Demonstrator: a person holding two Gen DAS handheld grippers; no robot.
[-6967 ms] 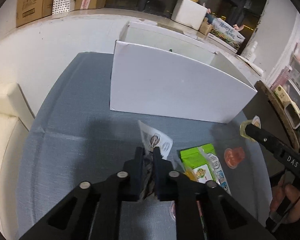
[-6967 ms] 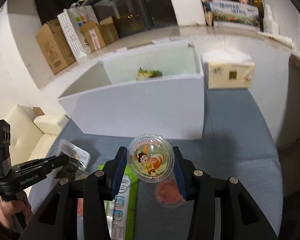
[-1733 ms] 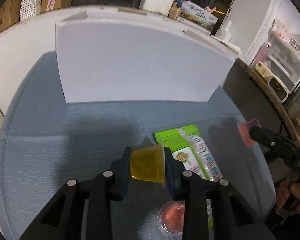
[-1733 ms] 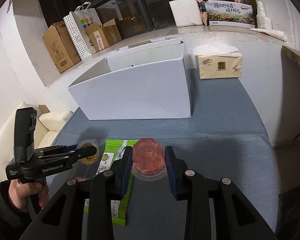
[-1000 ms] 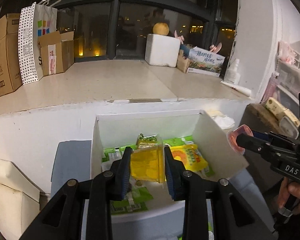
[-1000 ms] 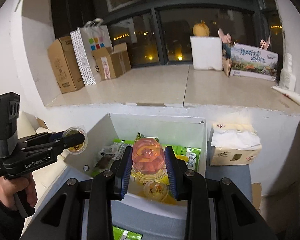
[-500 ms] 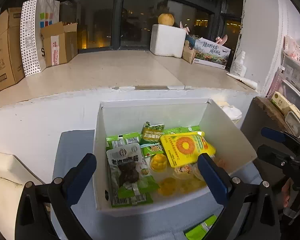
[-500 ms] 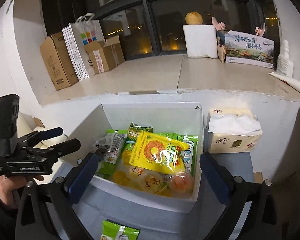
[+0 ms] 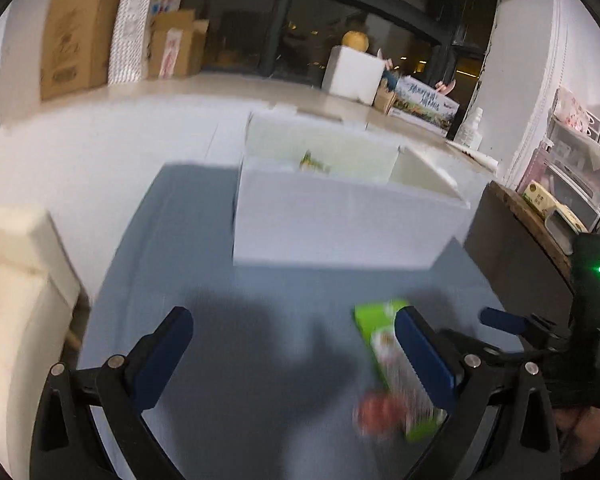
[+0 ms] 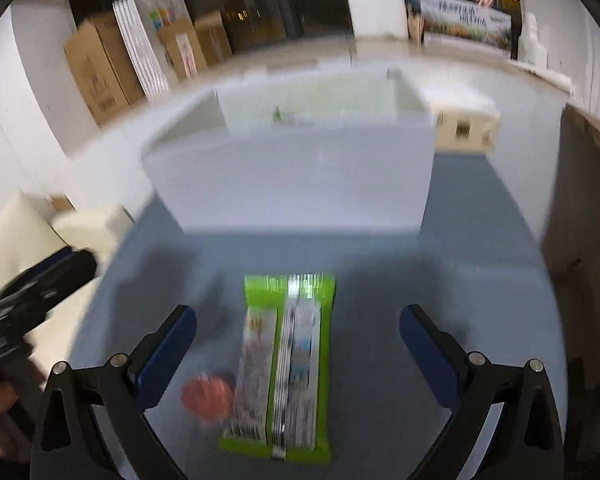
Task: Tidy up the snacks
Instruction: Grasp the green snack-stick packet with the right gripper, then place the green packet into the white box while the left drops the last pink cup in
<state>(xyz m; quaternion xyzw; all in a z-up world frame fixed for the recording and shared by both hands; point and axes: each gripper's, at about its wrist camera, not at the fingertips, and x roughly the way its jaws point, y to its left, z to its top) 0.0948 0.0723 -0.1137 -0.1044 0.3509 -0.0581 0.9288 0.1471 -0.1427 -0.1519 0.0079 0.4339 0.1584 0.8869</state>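
Note:
A green snack packet (image 10: 288, 364) lies on the blue-grey tabletop (image 10: 440, 280), with a red jelly cup (image 10: 207, 397) at its left side. Both also show, blurred, in the left wrist view: the packet (image 9: 400, 364) and the cup (image 9: 378, 410). The white box (image 10: 296, 172) stands behind them, holding snacks that are mostly hidden by its wall. My right gripper (image 10: 298, 334) is wide open and empty, above the packet. My left gripper (image 9: 292, 338) is wide open and empty, left of the packet. The right gripper (image 9: 512, 324) shows at the right of the left wrist view.
A tissue box (image 10: 466, 130) sits right of the white box. A cream sofa (image 9: 16, 280) borders the table's left side. A dark wooden cabinet (image 9: 520, 240) stands at the right. Cardboard boxes (image 9: 76, 36) line the ledge behind.
Both grippers have pulled back and down from over the white box to low over the table. Both stay open and empty. The frames are motion-blurred.

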